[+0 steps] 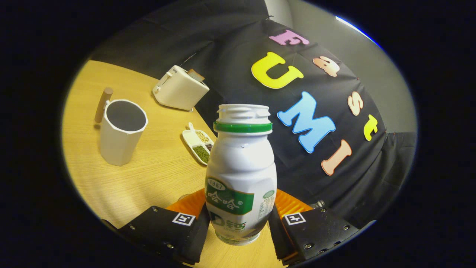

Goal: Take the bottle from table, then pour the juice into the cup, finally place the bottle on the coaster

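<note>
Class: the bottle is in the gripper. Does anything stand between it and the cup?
Nothing visible does. The bottle sits between the gripper's fingers; only bare table lies between it and the cup. The bean dish lies off to the side.

Over on the wooden table (148, 175), well back toward its far edge, a cream toaster (180, 89) sits tipped in the fisheye, and there's a slice of toast (196, 75) poking up out of its slot. You can see the lever knob on its near end. Closer in, along that same edge by the dark cloth wall, a small white divided dish (197, 143) lies with a little handle tab. Its compartments hold dry grains: pale ones, dark ones, and green beans nearest us.
</note>
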The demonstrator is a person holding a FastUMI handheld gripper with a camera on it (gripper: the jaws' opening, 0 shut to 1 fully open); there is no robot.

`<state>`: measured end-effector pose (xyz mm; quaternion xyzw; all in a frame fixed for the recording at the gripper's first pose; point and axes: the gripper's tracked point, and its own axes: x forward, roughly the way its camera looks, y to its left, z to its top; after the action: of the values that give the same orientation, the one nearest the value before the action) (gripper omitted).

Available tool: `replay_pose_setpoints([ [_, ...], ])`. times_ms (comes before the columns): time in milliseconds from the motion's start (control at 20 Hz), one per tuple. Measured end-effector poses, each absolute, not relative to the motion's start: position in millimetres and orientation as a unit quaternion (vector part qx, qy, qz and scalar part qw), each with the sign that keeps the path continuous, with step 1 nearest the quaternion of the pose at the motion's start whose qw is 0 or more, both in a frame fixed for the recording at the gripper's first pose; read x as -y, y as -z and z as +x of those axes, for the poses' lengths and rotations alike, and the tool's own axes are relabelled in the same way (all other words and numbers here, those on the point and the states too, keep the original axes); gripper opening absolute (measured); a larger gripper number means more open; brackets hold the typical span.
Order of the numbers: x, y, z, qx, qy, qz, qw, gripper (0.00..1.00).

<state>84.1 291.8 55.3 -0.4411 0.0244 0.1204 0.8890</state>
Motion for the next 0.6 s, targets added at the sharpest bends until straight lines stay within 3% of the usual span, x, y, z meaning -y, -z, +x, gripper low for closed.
replay_pose_setpoints([
  [600,-310,-52,95,-0.027,-0.128,-0.528,0.839,0.72],
])
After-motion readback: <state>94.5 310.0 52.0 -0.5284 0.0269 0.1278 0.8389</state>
